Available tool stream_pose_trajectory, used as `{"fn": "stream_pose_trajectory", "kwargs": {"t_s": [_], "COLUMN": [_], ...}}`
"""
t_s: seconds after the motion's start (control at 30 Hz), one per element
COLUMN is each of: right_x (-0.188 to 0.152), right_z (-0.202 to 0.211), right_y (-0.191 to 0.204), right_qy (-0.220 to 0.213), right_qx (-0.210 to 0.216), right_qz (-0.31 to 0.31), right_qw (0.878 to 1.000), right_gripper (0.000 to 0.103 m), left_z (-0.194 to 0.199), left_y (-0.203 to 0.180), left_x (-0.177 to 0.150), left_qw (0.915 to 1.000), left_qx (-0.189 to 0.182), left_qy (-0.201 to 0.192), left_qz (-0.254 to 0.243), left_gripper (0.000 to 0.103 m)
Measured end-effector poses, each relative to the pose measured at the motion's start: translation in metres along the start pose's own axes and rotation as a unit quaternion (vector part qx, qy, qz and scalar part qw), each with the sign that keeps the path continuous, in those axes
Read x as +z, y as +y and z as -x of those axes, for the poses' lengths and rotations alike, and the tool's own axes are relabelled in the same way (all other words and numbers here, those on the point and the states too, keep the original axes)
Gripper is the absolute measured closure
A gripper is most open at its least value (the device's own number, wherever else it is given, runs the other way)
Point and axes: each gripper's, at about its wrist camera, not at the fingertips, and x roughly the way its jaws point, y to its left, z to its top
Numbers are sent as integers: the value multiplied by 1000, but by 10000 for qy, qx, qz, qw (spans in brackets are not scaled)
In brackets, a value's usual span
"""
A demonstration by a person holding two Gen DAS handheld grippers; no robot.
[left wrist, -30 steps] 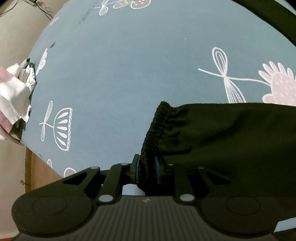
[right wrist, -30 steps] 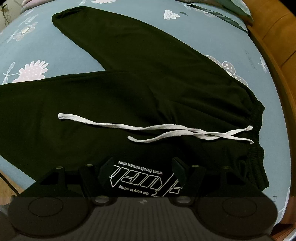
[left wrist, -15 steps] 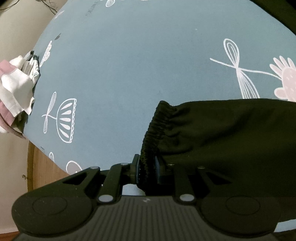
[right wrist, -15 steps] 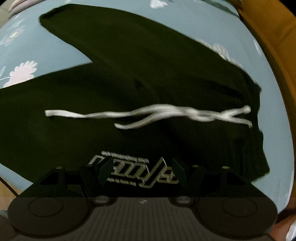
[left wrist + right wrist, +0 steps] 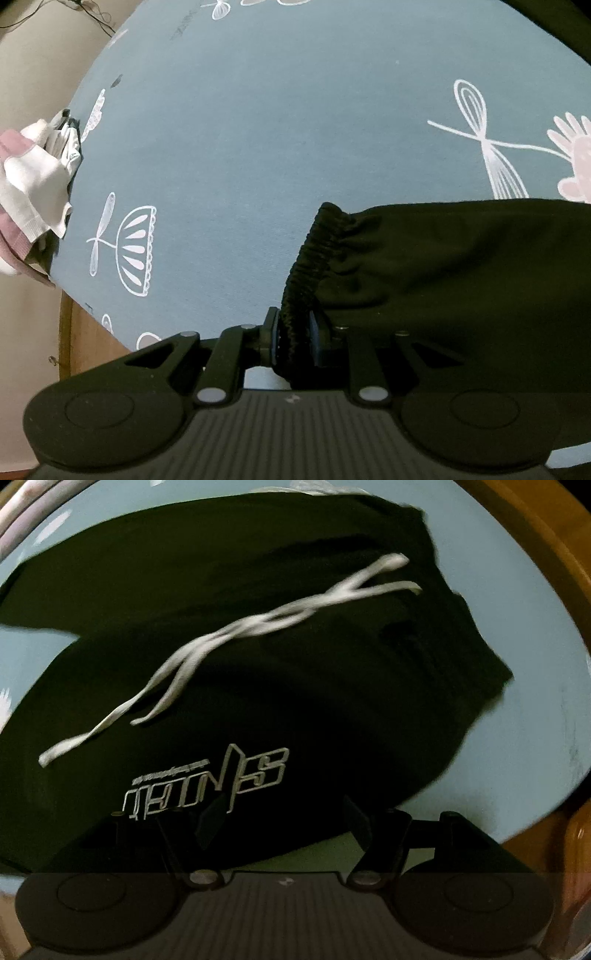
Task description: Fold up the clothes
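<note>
— Underneath? Blue sheet (image 5: 258, 147), printed with white whisks and pink-and-white flowers.
— At its left edge? Heap of white and pink cloth (image 5: 33, 195), hanging partly over the side.
— Below that? Wooden frame (image 5: 85, 339), then pale floor (image 5: 26, 325).
— Far top left? Thin dark cables (image 5: 92, 14), tangled.

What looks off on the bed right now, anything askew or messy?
Two things. The white drawstring lies loose and twisted across the front of the black sweatpants instead of being tucked in. At the sheet's far left edge, a crumpled pile of white and pink clothes hangs over the side of the blue patterned bedsheet.
</note>
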Motion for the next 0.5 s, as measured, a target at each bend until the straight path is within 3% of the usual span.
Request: {"fn": "stream_pose_trajectory", "kwargs": {"t_s": [0.27, 0.5], "right_x": [-6, -1], "right_z": [-1, -3], "right_y": [-37, -87], "right_qy": [-66, -428], "right_qx": [220, 421], "right_qz": [-1024, -1985], "right_qw": [9945, 9783], "right_gripper": [28, 28], "left_z": [-13, -18], "left_y": [-10, -15], "left_x": [-2, -3], "left_qw": [9999, 9997], "left_qx": [92, 186], "left_qy": [42, 60], "left_qz": [-52, -118], "left_gripper": [82, 82]}}
